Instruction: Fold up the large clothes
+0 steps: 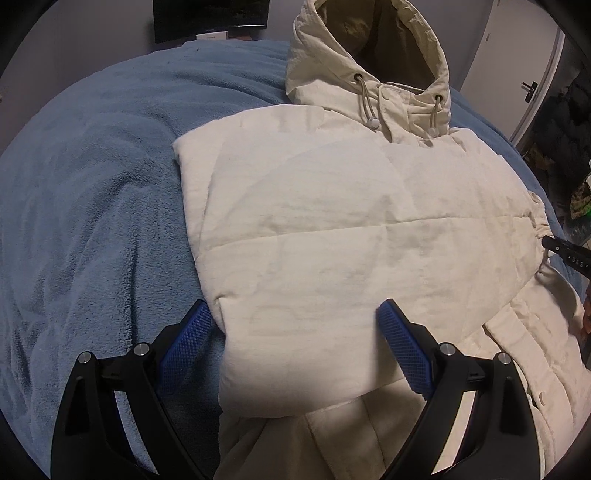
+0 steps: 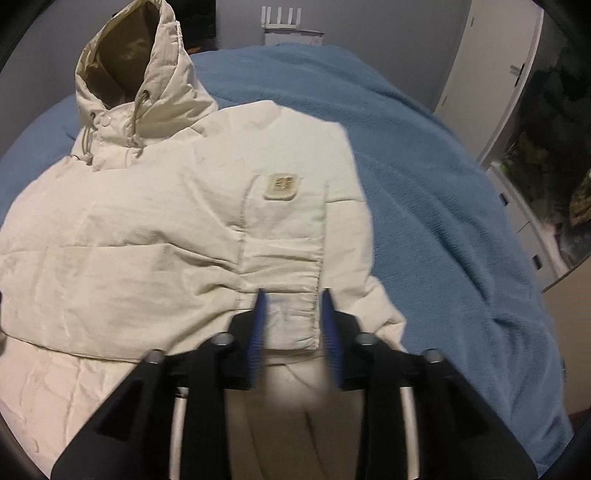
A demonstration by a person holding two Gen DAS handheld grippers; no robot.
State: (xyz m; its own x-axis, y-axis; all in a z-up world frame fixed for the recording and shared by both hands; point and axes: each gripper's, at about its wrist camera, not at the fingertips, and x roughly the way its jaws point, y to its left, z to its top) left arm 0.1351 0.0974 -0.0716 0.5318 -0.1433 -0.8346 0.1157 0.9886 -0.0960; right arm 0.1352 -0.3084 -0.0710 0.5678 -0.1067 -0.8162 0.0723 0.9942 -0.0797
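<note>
A cream hooded puffer jacket (image 1: pixel 332 221) lies on a blue fleece blanket (image 1: pixel 92 184), hood at the far end, both sleeves folded across its chest. My left gripper (image 1: pixel 293 321) is open, its blue pads on either side of the folded left sleeve near the jacket's left edge. In the right wrist view the jacket (image 2: pixel 147 229) shows a square patch (image 2: pixel 282 186) on the folded right sleeve. My right gripper (image 2: pixel 293 299) is open with narrow jaws straddling that sleeve's cuff (image 2: pixel 291 317). The right gripper's black tip (image 1: pixel 565 251) shows at the left view's right edge.
The blue blanket (image 2: pixel 443 184) covers the bed on all sides of the jacket. A white wardrobe door (image 1: pixel 517 55) and dark cluttered shelves (image 2: pixel 554 129) stand to the right. A dark screen (image 1: pixel 210 18) is at the far wall.
</note>
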